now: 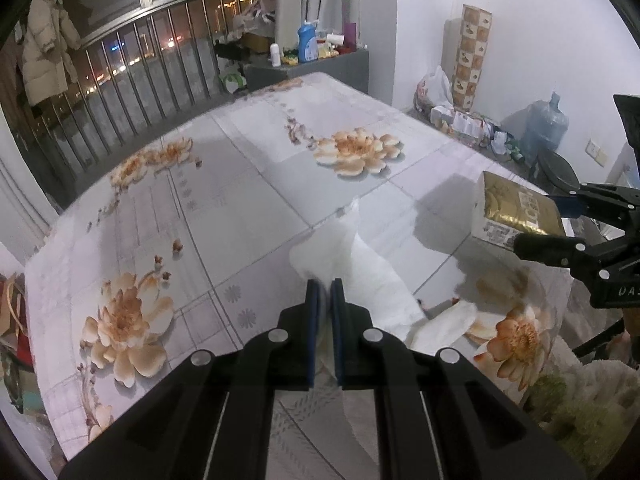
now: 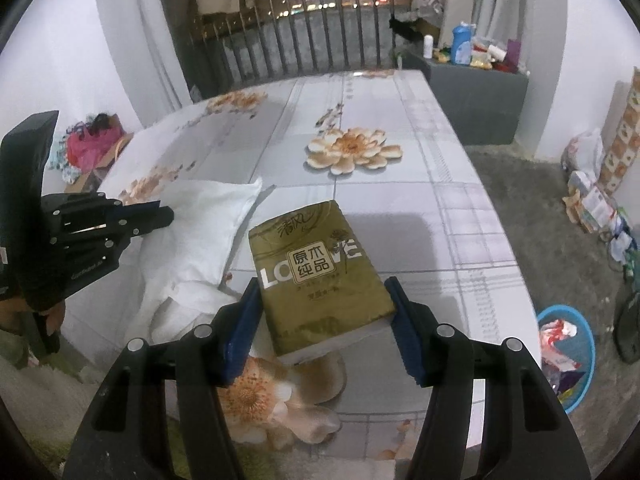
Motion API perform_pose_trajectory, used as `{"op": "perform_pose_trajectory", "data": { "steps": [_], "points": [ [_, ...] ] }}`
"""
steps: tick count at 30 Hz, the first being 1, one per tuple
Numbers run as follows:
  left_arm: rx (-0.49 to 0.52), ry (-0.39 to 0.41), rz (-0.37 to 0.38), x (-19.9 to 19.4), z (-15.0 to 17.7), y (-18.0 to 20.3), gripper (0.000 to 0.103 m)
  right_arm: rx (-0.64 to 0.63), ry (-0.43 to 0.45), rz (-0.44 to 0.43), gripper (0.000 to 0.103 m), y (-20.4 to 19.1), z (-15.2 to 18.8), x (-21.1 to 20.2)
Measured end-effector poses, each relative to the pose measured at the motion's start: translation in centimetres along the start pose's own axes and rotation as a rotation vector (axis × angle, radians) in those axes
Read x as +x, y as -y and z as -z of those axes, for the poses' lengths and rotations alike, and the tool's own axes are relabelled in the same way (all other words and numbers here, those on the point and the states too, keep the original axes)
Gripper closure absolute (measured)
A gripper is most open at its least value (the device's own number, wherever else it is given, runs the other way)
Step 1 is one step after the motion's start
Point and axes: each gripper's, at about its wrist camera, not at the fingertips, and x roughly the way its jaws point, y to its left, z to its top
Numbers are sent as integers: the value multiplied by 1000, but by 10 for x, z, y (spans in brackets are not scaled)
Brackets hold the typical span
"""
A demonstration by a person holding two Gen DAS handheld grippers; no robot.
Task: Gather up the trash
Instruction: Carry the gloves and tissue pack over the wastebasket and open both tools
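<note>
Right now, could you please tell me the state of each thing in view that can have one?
left gripper: jaws shut on the white tissue.
white tissue: pinched, unfolded, trailing onto the table.
right gripper: jaws shut on the tissue pack.
tissue pack: held by its sides, tilted, lifted off the table.
blue basket: on the floor, trash inside.

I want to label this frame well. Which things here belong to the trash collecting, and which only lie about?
Belong to the job:
- white tissue, pinched by the left hand-held gripper
- gold tissue pack, clamped by the right hand-held gripper
- blue basket holding scraps

Lying about:
- blue bottle
- water jug
- beige coat
</note>
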Motion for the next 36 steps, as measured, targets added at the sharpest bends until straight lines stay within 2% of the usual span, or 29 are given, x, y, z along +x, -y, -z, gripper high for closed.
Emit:
{"op": "perform_pose_trajectory", "data": {
  "steps": [5, 8, 14, 18, 21, 25, 29, 32, 36],
  "points": [
    [28, 62, 31, -18, -20, 11, 97, 62, 77, 3, 46, 19, -2, -27],
    [70, 116, 63, -30, -40, 25, 97, 135, 140, 28, 46, 44, -1, -52],
    [192, 216, 202, -46, -96, 77, 98, 352, 270, 210, 46, 125, 24, -119],
    [304, 239, 310, -38, -138, 132, 98, 519, 285, 347, 46, 181, 55, -147],
    [367, 202, 417, -16, -167, 181, 97, 655, 268, 405, 46, 221, 84, -156],
    [418, 94, 543, 37, -196, 249, 97, 808, 214, 431, 46, 266, 119, -150],
    [459, -21, 597, 97, -209, 316, 97, 941, 159, 399, 46, 305, 144, -129],
    [476, -84, 607, 137, -215, 356, 97, 1003, 139, 376, 46, 328, 150, -113],
    [496, -125, 627, 173, -225, 398, 97, 1070, 133, 362, 45, 362, 150, -97]
  ]
}}
